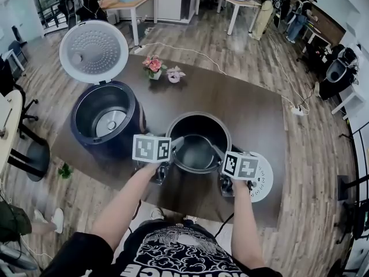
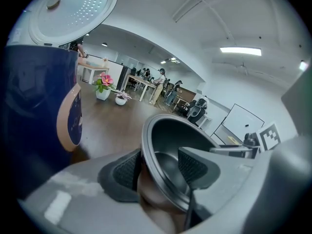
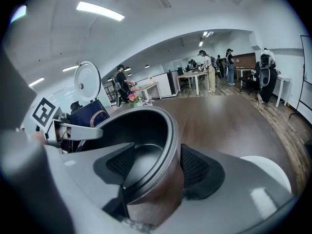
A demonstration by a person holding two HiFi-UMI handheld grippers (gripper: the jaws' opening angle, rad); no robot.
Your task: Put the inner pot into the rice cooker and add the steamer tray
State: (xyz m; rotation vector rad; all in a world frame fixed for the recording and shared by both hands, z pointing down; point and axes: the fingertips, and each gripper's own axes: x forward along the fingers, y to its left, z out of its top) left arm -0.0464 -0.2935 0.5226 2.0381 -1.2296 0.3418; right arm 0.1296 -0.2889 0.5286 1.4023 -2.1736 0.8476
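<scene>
While both tools straddle its rolled rim, the inner pot (image 1: 199, 154) stands on the dark wood-grain worktop (image 1: 248, 105), just right of the rice cooker (image 1: 86, 134) and not in it. The pot is round, dark grey metal with a smooth, dull sheen. The left tool (image 2: 161, 168) has one ribbed black pad outside the wall and one inside. The rim lies against the outer pad with a gap at the inner, so the jaws stand apart. The right tool (image 3: 157, 165) sits likewise on the opposite side, unclamped. Only the head view looks into the cooker's navy barrel and shows the holes of the white steamer tray (image 1: 264, 182), flat beneath the right tool. Only the left tool's view shows the cooker's tan-edged oval panel (image 2: 70, 118).
</scene>
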